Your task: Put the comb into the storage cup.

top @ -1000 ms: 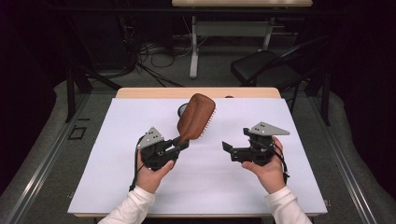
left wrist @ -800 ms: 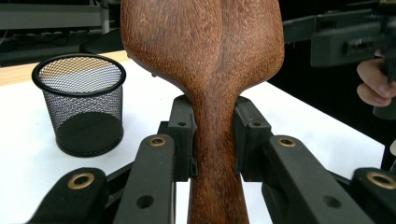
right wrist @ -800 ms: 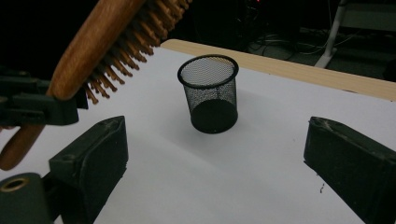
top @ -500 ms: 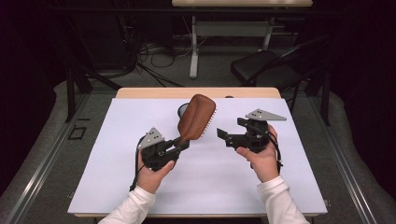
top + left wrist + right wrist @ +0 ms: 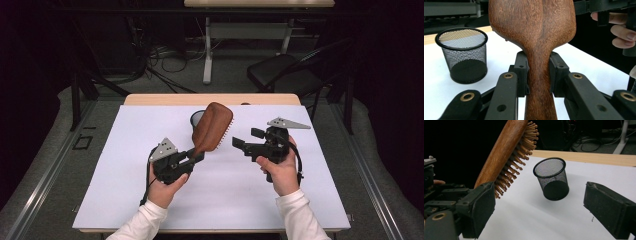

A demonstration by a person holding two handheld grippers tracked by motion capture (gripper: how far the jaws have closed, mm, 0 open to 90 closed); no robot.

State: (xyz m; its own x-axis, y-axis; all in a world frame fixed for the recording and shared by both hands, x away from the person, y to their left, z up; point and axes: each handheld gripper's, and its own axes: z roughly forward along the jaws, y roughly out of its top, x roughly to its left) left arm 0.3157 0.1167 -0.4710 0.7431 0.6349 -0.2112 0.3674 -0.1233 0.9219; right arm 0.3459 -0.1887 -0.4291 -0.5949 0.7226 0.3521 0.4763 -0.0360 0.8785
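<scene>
Over the white table [image 5: 125, 190] the right tool [image 5: 243, 142] has moved in since a second ago — jaws spread wide, empty, now just beside the hairbrush [image 5: 212, 127]. The left tool [image 5: 196, 156] stays clamped on its handle, head raised near the mesh cup [image 5: 551, 178] — likely a handover.

My left gripper [image 5: 192, 157] raised off the table, jaws clamped tight and angled up to the right, my right gripper [image 5: 241, 143] held level beside it, jaws spread wide, pointing left toward the other.
</scene>
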